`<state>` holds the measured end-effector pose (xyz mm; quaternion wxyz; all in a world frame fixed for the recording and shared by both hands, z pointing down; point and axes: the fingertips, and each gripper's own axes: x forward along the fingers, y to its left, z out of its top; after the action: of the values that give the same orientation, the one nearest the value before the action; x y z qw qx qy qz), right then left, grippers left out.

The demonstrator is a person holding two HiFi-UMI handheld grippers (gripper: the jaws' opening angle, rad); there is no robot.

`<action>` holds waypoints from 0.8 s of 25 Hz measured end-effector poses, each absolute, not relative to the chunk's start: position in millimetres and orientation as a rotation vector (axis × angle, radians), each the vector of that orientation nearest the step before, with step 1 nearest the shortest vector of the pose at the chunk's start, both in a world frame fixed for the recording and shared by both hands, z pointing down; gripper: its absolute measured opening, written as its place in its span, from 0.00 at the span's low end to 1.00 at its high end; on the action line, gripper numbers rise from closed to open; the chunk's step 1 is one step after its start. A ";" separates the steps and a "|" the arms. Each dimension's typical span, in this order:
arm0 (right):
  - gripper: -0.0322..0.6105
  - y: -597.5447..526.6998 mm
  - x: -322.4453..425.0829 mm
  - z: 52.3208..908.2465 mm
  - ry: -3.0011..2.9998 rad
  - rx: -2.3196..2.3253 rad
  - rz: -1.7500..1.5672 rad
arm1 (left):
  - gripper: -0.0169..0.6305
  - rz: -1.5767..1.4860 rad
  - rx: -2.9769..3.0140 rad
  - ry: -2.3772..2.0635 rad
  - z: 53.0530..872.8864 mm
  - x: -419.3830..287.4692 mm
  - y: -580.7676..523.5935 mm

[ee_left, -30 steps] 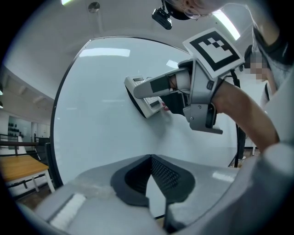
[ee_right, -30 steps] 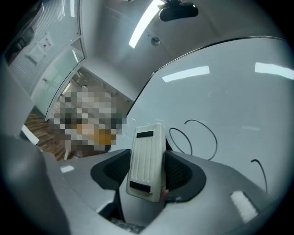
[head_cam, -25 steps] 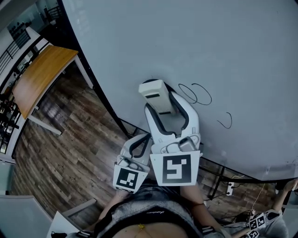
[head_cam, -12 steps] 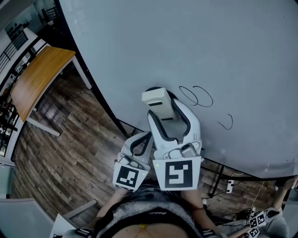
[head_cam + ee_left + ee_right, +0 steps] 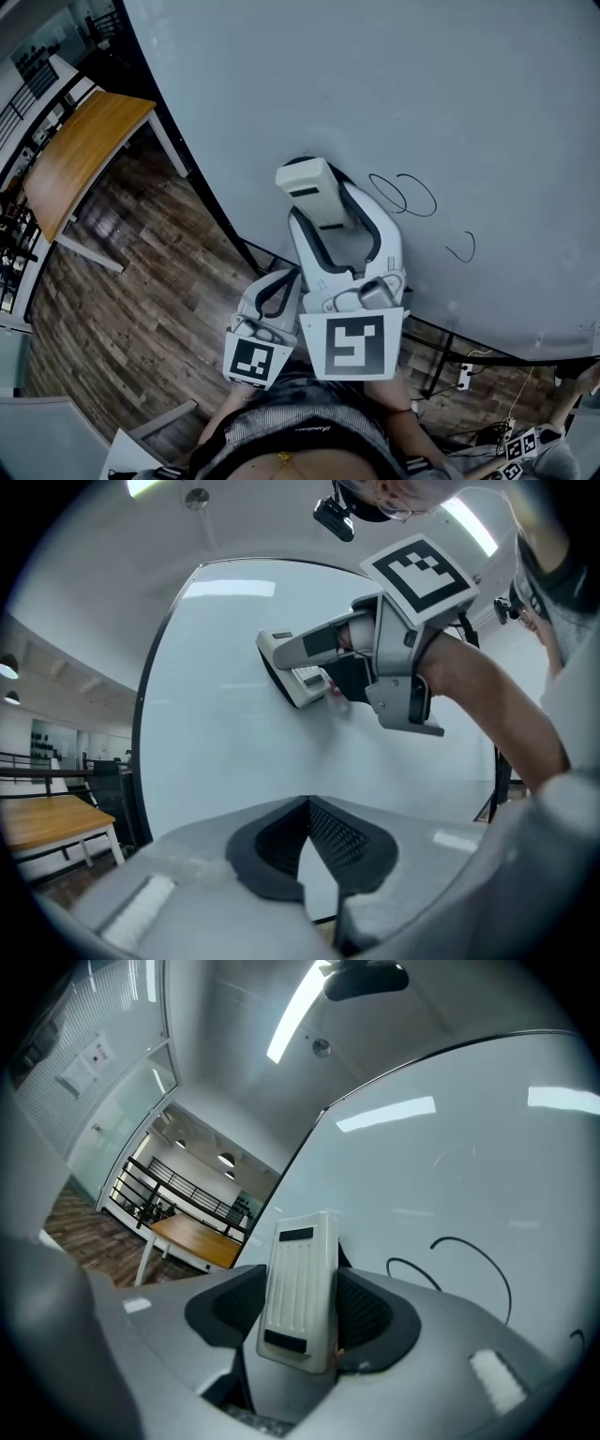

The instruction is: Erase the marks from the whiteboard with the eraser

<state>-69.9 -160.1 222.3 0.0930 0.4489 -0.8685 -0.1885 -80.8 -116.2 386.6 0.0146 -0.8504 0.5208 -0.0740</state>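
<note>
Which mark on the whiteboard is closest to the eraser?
The double-loop scribble, just right of the eraser. The small hook mark lies farther right and lower on the board.

Glossy whiteboard, ribbed plastic eraser.

The right tool and the left tool are rounded shells of pale grey plastic, with black ribbed pads lining the jaws. Each has a white cube at its rear printed with a black square marker (the right one looks larger in the head view). A small rough white strip sits on each shell. The person wears a dark grey top with a small line of print.
</note>
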 end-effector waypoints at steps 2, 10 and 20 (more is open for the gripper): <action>0.42 -160.0 -73.5 218.3 -2.576 1.325 -0.567 | 0.03 -0.212 -2.641 1.659 385.1 -88.8 -117.3; 0.42 -146.1 -34.3 186.6 -2.604 1.422 -0.571 | 0.03 -0.200 -2.714 1.551 385.1 -61.4 -119.4; 0.42 -136.4 -1.4 163.5 -2.612 1.526 -0.605 | 0.03 -0.177 -2.772 1.422 385.5 -19.8 -106.8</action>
<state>-1.4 -136.4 163.5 0.0283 0.4944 -0.8464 -0.1961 -19.8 -106.8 385.5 0.0107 -0.8883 0.4556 -0.0566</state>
